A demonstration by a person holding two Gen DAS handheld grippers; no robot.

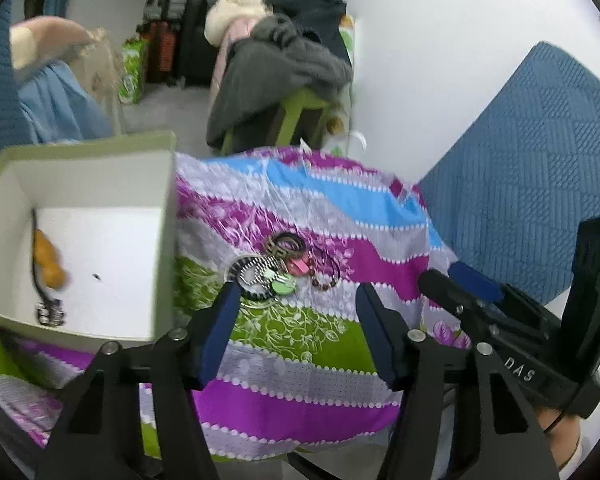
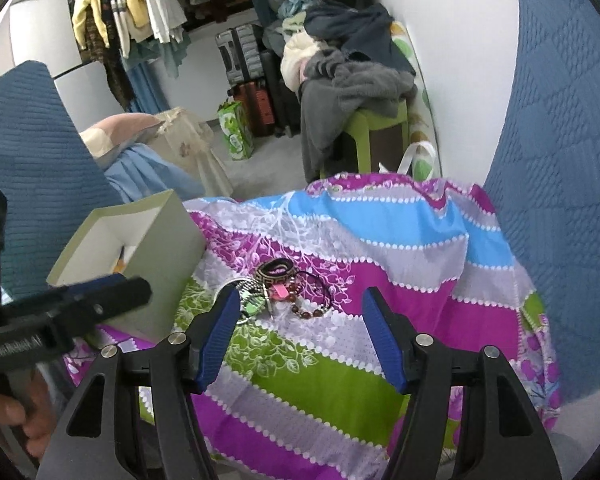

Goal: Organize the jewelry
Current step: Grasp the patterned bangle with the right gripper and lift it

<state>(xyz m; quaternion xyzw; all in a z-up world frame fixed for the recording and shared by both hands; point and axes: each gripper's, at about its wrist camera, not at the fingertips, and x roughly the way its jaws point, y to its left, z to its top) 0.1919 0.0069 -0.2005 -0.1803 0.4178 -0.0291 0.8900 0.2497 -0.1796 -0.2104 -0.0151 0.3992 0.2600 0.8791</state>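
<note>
A small heap of jewelry (image 1: 284, 268) lies on a striped purple, blue and green cloth (image 1: 300, 364). It holds a brown patterned bangle (image 1: 286, 242), a black-and-white striped piece (image 1: 248, 276), a green disc (image 1: 284, 284) and a brown bead bracelet (image 1: 324, 284). My left gripper (image 1: 299, 292) hovers open just short of the heap, nothing between its fingers. An open box (image 1: 168, 240) stands at the left with an orange-pendant necklace (image 1: 50, 262) inside. In the right wrist view my right gripper (image 2: 300, 296) is open and empty, close before the heap (image 2: 284, 288), with the box (image 2: 160, 248) on the left.
A green stool (image 2: 364, 128) piled with grey clothes stands behind the cloth's far edge. Blue quilted panels (image 1: 532, 168) rise on the right and left. Suitcases (image 2: 240, 60) and hanging clothes fill the back. The other gripper's body (image 1: 500, 308) sits close on the right.
</note>
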